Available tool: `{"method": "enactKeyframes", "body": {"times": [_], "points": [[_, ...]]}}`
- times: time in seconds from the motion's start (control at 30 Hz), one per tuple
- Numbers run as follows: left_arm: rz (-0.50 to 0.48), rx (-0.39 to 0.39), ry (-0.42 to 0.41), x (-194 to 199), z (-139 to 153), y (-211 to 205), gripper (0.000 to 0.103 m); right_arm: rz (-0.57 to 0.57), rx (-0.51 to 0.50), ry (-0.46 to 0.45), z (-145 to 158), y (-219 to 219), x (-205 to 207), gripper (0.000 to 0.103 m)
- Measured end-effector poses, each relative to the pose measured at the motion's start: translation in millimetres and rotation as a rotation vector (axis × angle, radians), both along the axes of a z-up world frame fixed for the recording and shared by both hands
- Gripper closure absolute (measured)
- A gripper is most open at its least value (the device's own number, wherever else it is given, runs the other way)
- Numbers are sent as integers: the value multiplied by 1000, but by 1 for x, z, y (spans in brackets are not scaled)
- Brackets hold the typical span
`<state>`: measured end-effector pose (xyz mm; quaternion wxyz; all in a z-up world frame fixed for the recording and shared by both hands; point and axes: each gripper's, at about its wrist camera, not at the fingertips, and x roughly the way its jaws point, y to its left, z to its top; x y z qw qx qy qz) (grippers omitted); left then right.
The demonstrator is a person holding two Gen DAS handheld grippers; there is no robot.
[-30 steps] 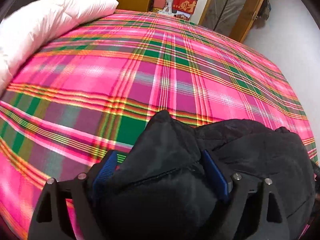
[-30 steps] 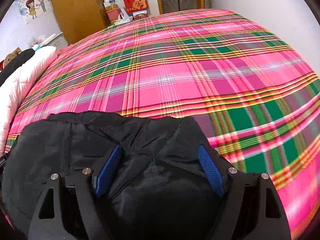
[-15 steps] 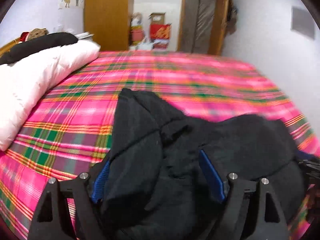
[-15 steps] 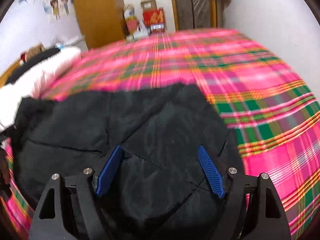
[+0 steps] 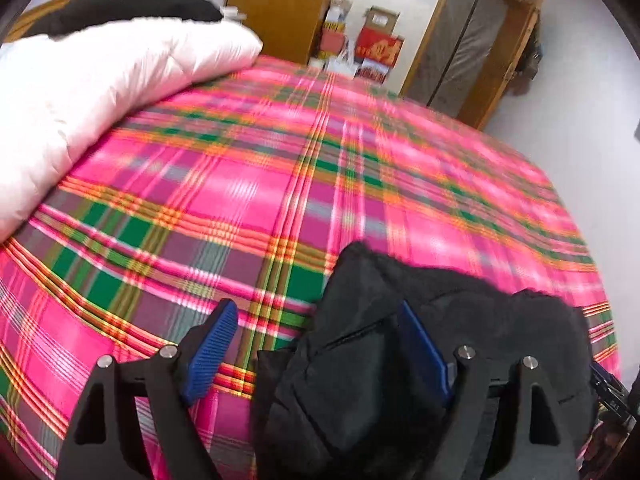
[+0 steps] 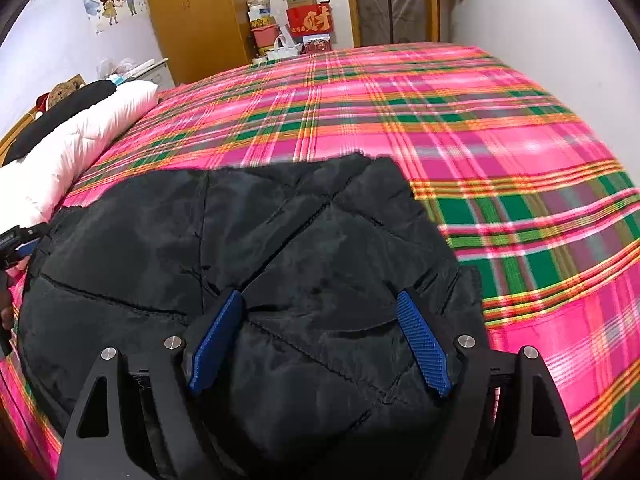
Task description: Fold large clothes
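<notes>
Left gripper: jaws spread wide, not clamped. Its left blue pad hangs over bare sheet. Its right pad sits against a bunched edge of the black jacket, but nothing is pinched between the two.

Right gripper: jaws also spread wide. Both ribbed pads rest on or just above the jacket's top face w/ fabric lying flat between them. No grip visible.

Jacket position: directly under and ahead of the right gripper, and to the right of the left gripper's centreline. It lies as a compact block at the near part of the bed.

Step in hand, judged: a fold appears just laid and let go. To do it well:
- Lift both tools clear w/o snagging the shell.
- Check that edges line up before the next fold.
- Press trapped air out, since padding will spring back.

Materials:
- Jacket: slick, slightly shiny woven shell, quilted in diagonal seams, puffy, w/ one zip line near the left gripper.
- Plaid sheet: pink, green and orange, smooth and flat.
- White duvet: soft, bulky, rounded, far left of both tools.
</notes>
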<state>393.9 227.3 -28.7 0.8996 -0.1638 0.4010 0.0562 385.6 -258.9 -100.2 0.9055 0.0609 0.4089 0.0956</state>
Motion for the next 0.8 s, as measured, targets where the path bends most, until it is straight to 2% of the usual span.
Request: {"method": "enactKeyframes", "body": {"times": [0.13, 0.2, 0.3, 0.33, 0.37, 0.4, 0.43, 0.63, 0.8], "points": [[0, 21, -94, -34, 36, -8, 20, -3, 38, -66, 28, -9, -23, 24], [-11, 10, -126, -50, 43, -11, 20, 4, 39, -89, 35, -8, -36, 24], [-50, 21, -86, -65, 20, -29, 20, 13, 16, -57, 22, -2, -41, 25], [-55, 12, -42, -62, 3, -32, 23, 11, 1, -30, 13, 0, -39, 31], [-61, -14, 5, -58, -13, -34, 32, 6, -12, 3, 1, 0, -35, 34], [-66, -33, 52, -53, -29, -34, 34, 3, -20, 10, -6, 1, -34, 36], [-68, -40, 65, -51, -41, -35, 34, -4, -43, 8, -12, 1, -32, 36], [-79, -43, 43, -46, -50, -37, 32, -47, -55, 24, -31, 0, -23, 36], [-68, -38, 49, -45, -53, -36, 29, -46, -62, 30, -34, 0, -21, 36]]}}
